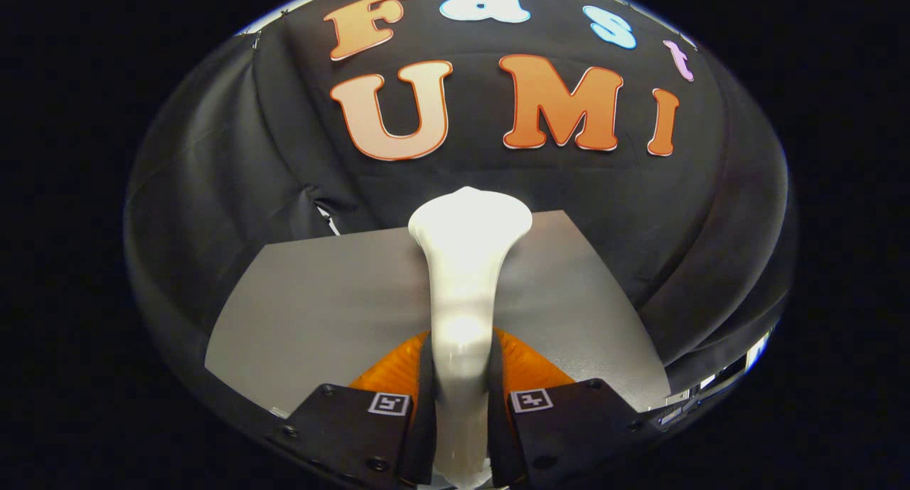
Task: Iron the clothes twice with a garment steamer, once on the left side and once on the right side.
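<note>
My gripper [461, 397] is shut on the white garment steamer [466, 262], both fingers pressing on its slim handle. The steamer runs straight ahead from between the fingers and widens into a flared head at its far end. Its head hangs over the far edge of a flat grey sheet [334, 298] that lies below. An orange part [530, 365] of the steamer's base shows on either side of the handle, just above the fingers.
The grey sheet spreads out on both sides of the steamer and ends at the black cloth wall [234, 156] beyond. A small gap in the cloth [325, 218] shows at the sheet's far left corner.
</note>
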`<control>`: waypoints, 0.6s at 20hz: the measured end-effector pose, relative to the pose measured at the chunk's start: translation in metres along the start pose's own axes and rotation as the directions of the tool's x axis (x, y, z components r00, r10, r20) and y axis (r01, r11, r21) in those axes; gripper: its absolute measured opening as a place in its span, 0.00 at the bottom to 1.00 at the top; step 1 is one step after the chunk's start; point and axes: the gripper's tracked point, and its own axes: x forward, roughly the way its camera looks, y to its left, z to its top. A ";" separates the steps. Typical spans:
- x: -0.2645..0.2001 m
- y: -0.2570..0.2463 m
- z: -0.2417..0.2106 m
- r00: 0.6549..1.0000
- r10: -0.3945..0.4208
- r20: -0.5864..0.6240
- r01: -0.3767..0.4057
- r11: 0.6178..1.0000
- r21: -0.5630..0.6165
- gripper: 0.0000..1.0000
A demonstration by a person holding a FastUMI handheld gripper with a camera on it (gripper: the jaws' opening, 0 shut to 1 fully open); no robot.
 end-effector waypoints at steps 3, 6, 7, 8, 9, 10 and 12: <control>-0.027 0.006 0.006 0.999 0.028 0.042 -0.026 0.999 -0.030 0.38; -0.061 0.005 0.003 0.995 0.060 0.076 -0.058 0.998 -0.036 0.38; -0.073 0.004 0.004 0.993 0.071 0.098 -0.069 0.997 -0.031 0.38; -0.085 0.003 0.006 0.989 0.083 0.122 -0.080 0.996 -0.032 0.37; -0.099 0.001 0.007 0.985 0.094 0.144 -0.090 0.995 -0.036 0.37; -0.114 -0.003 0.010 0.980 0.104 0.168 -0.097 0.994 -0.045 0.38; -0.144 -0.012 0.017 0.968 0.114 0.222 -0.104 0.993 -0.056 0.37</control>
